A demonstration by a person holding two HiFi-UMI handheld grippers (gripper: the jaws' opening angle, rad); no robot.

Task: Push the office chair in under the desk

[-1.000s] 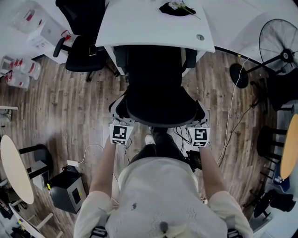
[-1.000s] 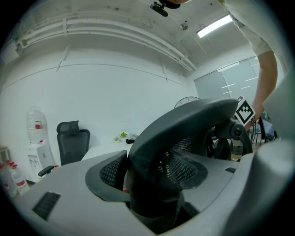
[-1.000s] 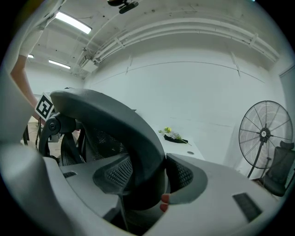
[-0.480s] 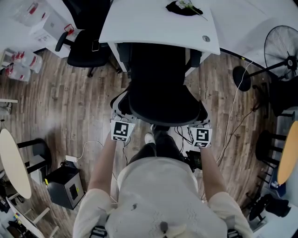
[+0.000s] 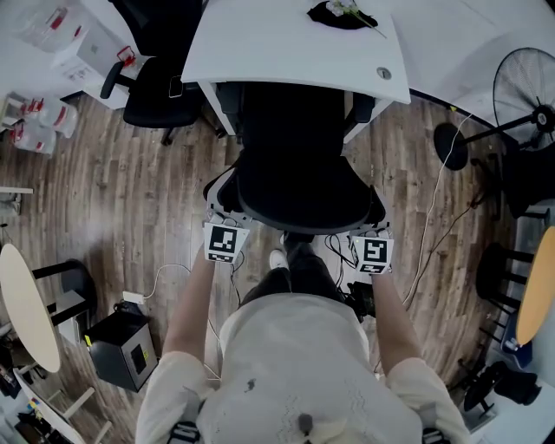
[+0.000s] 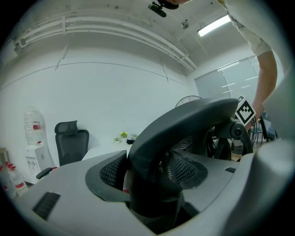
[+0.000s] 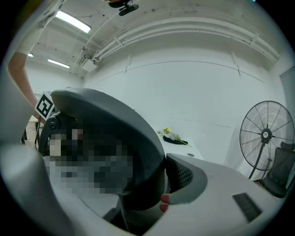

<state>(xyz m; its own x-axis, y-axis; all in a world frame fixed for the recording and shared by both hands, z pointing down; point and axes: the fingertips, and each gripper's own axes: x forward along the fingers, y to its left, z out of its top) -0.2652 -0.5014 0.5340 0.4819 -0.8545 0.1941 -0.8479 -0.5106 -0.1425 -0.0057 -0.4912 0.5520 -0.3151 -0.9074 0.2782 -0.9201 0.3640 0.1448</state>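
Note:
The black mesh office chair [image 5: 299, 173] stands in the middle of the head view, its seat partly under the white desk [image 5: 260, 48] and its curved backrest toward me. My left gripper [image 5: 222, 234] grips the backrest's left rim; in the left gripper view the dark backrest frame [image 6: 184, 124] fills the space between the jaws of that gripper [image 6: 152, 184]. My right gripper [image 5: 373, 243] holds the right rim, and in the right gripper view the backrest rim [image 7: 120, 124] sits between the jaws of this gripper [image 7: 138, 193], the pads against it.
A second black chair [image 5: 160, 87] stands left of the desk. A pedestal fan [image 5: 525, 87] and floor cables [image 5: 434, 217] are on the right. A dark dish with flowers [image 5: 340, 13] sits on the desk. A black box [image 5: 126, 351] and a round table [image 5: 26, 312] are at left.
Both grippers and the chair have moved a little toward the desk. The grips on the backrest look the same.

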